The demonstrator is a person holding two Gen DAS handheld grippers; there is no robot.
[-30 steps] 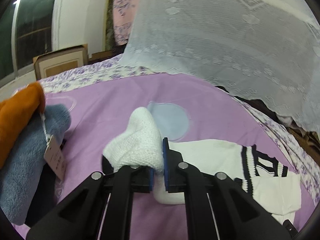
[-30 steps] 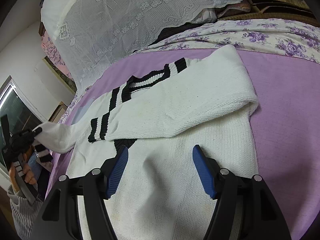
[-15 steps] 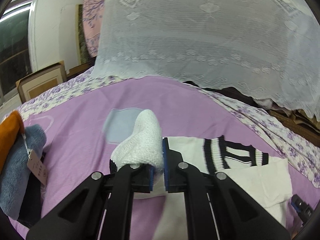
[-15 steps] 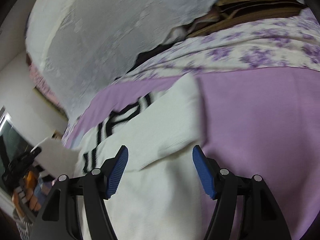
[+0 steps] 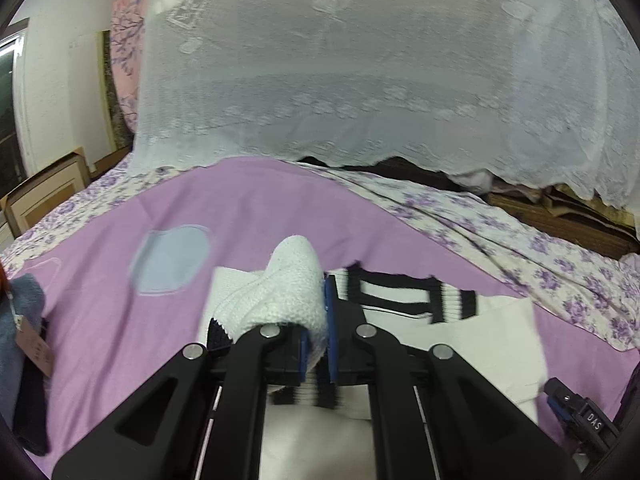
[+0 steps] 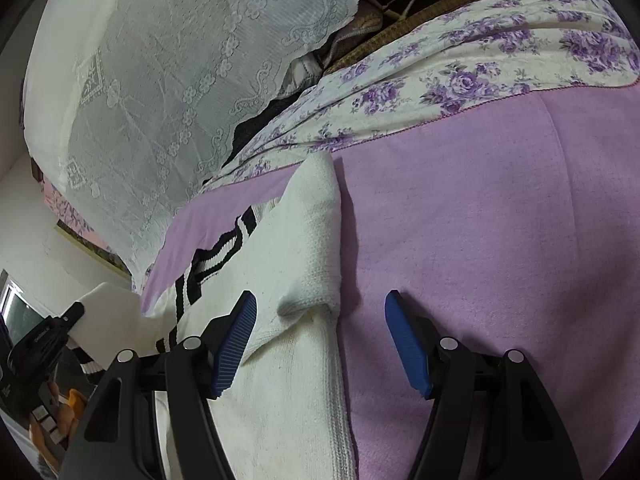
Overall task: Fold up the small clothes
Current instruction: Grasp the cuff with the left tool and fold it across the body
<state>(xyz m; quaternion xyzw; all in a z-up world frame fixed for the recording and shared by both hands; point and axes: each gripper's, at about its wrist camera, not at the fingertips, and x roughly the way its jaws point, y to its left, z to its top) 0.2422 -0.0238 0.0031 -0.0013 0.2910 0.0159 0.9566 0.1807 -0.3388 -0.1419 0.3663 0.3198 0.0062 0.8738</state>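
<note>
A white knit sweater (image 5: 492,340) with black stripes lies flat on the purple blanket (image 5: 248,208). My left gripper (image 5: 318,320) is shut on its white sleeve (image 5: 288,292), which it holds lifted above the sweater's body. In the right wrist view the sweater (image 6: 296,264) shows one sleeve folded across it. My right gripper (image 6: 320,312) stands open over the sweater's right edge, one finger above the knit and the other above the blanket (image 6: 480,220), gripping nothing. The left gripper (image 6: 74,314) with the raised sleeve (image 6: 112,308) appears at the far left.
A white lace net (image 5: 360,80) hangs over the far side of the bed. Its floral sheet (image 5: 520,248) runs along the blanket's far edge. Blue and dark garments with a paper tag (image 5: 20,320) lie at the left. A grey-blue patch (image 5: 170,258) marks the blanket.
My left gripper has carried the sleeve rightwards, from beside the sweater to above its body. My right gripper has slid right and rolled, from the sweater's middle to its right edge.
</note>
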